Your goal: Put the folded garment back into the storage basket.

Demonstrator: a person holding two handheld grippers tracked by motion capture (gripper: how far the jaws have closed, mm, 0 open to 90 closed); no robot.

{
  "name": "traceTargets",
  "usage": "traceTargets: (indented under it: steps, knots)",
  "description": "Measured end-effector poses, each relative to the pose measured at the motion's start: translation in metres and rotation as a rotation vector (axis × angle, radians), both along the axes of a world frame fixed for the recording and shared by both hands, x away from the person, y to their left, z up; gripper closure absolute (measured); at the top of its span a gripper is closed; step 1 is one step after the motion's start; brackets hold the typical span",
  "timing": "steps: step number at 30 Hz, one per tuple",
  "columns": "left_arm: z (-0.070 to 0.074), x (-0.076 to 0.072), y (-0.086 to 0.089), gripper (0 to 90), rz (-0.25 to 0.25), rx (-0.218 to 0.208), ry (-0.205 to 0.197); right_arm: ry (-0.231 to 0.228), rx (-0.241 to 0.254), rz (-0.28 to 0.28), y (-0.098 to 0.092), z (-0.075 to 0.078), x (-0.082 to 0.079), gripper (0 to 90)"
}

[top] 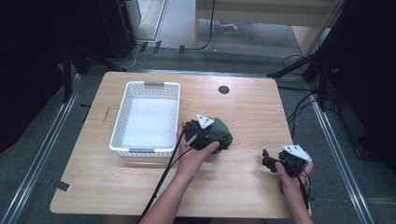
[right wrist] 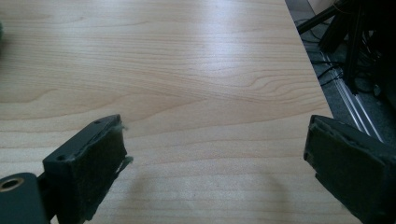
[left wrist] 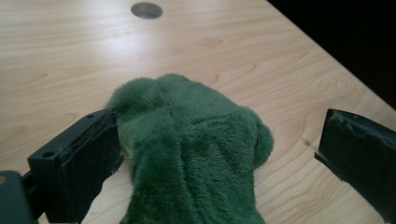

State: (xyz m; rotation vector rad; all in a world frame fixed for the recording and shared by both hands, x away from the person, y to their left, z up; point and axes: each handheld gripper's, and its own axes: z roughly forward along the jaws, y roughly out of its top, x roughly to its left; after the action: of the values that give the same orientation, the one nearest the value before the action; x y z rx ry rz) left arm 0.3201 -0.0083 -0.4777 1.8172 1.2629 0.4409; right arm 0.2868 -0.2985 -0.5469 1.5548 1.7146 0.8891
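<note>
Both forearms enter from the near edge of the wooden table. At near right, the right gripper hovers with jaws spread wide over bare wood. Near the table's middle, the left gripper straddles a green plush toy: its jaws are released, one touching the fur, the other well clear. Just left stands a white basket.

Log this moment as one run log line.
left gripper: open around green plush | right gripper: open, empty, over table | basket: empty
</note>
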Motion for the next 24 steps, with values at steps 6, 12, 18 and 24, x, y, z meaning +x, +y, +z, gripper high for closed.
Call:
traceTargets:
  steps: [6, 12, 18, 24]
  knots:
    - [-0.015, 0.010, -0.015, 0.2, 0.010, 0.036, 0.033, 0.003, 0.004, -0.002, 0.000, 0.000, 0.000, 5.9]
    - [-0.022, 0.020, -0.027, 0.2, 0.023, 0.084, 0.042, 0.004, 0.004, 0.002, -0.001, 0.000, 0.001, 5.9]
    - [-0.031, 0.026, -0.034, 0.1, 0.049, 0.149, 0.049, 0.007, 0.008, 0.003, -0.001, 0.000, 0.001, 5.9]
    - [-0.032, 0.022, -0.036, 0.1, 0.071, 0.192, 0.021, 0.010, 0.011, 0.007, -0.001, 0.000, 0.001, 5.9]
